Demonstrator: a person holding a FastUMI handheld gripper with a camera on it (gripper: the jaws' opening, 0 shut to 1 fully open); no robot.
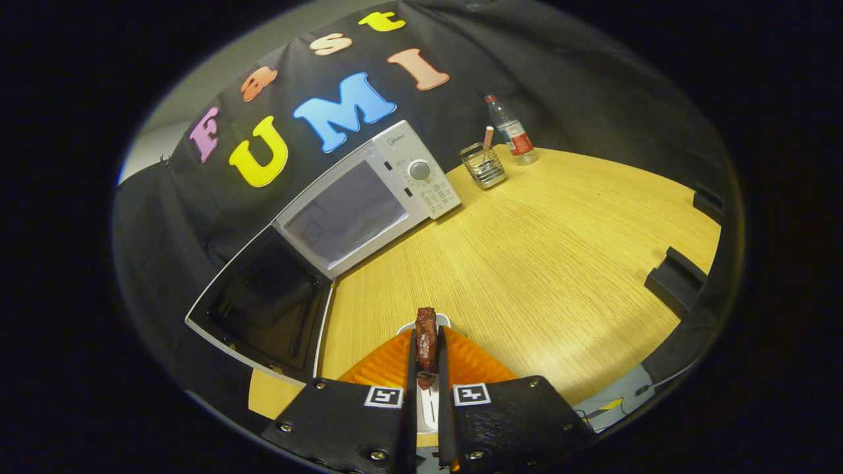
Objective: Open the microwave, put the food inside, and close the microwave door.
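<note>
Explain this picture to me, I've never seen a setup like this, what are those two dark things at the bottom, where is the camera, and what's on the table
The camera rides on a hand-held two-finger gripper and looks forward along its fingers; those are the two dark shapes at the bottom. A person carries it, no robot arm. The wide lens bends everything into a round, curved view.

The fingers are closed on a dark reddish-brown piece of food, held upright between them.

Beyond them lies a wooden table. On it stands a white microwave against the black cloth wall, its door already swung open towards the camera. Further along are a small wire basket with a stick standing in it, and a plastic bottle with a red label.

So the food looks ready to go into the microwave.
</note>
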